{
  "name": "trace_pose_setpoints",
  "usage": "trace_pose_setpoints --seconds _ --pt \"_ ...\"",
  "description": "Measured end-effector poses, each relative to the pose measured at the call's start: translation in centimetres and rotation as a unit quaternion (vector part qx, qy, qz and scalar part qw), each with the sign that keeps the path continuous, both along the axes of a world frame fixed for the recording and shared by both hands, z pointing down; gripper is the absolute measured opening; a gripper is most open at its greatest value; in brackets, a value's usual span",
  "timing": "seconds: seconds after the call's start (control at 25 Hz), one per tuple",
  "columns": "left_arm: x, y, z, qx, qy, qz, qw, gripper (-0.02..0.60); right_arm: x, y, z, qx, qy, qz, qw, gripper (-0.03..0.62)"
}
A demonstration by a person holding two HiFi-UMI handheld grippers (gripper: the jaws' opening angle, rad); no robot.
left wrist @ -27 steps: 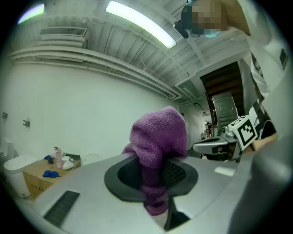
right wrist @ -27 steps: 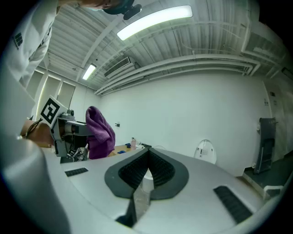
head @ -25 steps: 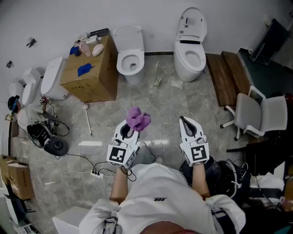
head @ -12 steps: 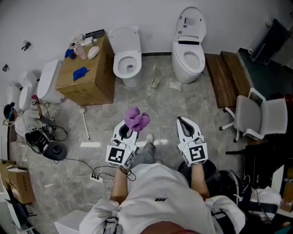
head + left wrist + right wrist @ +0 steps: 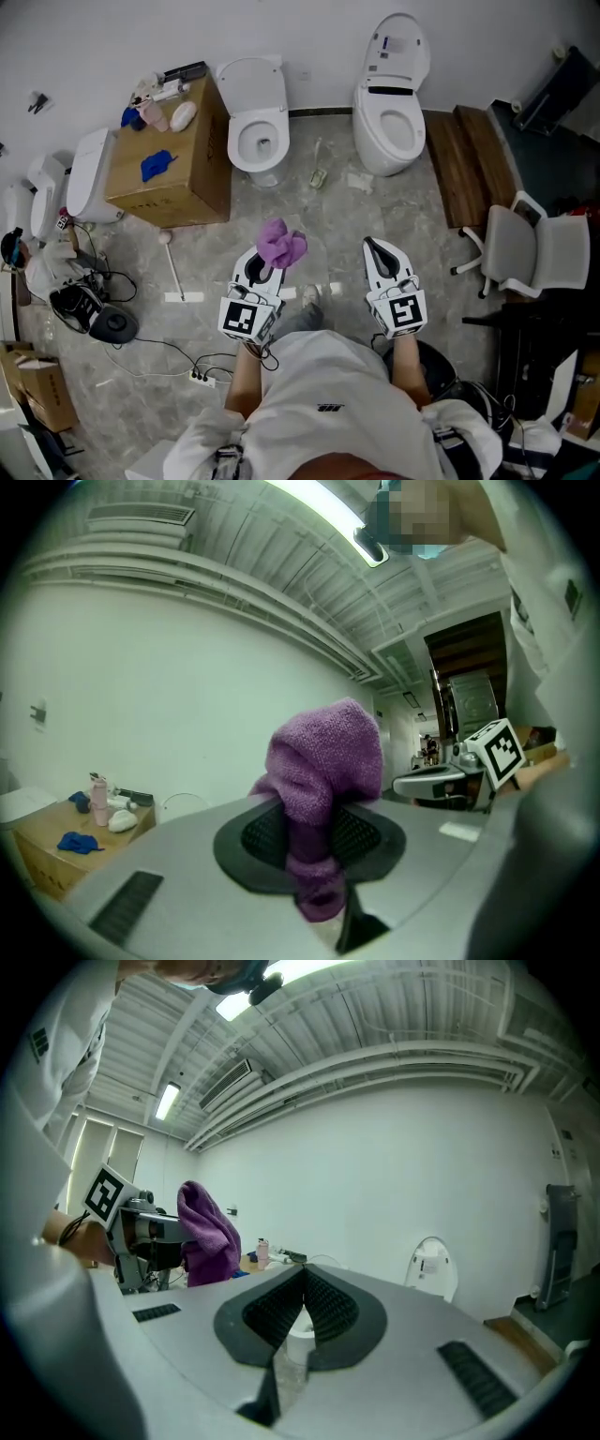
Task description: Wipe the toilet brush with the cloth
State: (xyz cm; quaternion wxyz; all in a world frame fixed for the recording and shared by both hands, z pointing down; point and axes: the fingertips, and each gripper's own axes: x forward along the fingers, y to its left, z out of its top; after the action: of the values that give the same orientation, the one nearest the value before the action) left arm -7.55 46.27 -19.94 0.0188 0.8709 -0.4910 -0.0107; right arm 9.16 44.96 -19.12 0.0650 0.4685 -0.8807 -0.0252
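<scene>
My left gripper (image 5: 265,265) is shut on a bunched purple cloth (image 5: 281,244), which stands up from between the jaws (image 5: 323,761). My right gripper (image 5: 375,248) is shut with nothing in it, level with the left one and about a hand's width to its right; in its own view (image 5: 305,1283) the pads meet at the tip. A thin white-handled brush (image 5: 319,167) lies on the floor between the two toilets, ahead of both grippers. A second long white stick with a round end (image 5: 173,267) lies on the floor to the left.
Two white toilets (image 5: 255,131) (image 5: 392,103) stand against the far wall. A cardboard box (image 5: 169,169) with bottles and a blue rag is at left, with cables and a power strip (image 5: 202,378) below. An office chair (image 5: 530,251) and a wooden bench (image 5: 469,159) are at right.
The floor and fixtures have shifted slightly in the head view as the person moved. Both grippers keep the same pose, and the cloth stays held in the left one.
</scene>
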Motion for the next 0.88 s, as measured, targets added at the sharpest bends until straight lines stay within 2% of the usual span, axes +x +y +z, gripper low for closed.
trace_pose_setpoints --seconds 0.4,0.88 --pt "-3.1 -9.2 0.0 -0.007 0.011 0.008 0.9999 0.084 -3.2 -9.1 -0.1 -0.002 0.015 0.008 1.000 -0.005" --pt "-2.3 -16.8 0.9 -0.012 0.011 0.018 0.9997 0.084 -2.7 -16.4 0.7 -0.007 0.017 0.012 1.000 -0.005"
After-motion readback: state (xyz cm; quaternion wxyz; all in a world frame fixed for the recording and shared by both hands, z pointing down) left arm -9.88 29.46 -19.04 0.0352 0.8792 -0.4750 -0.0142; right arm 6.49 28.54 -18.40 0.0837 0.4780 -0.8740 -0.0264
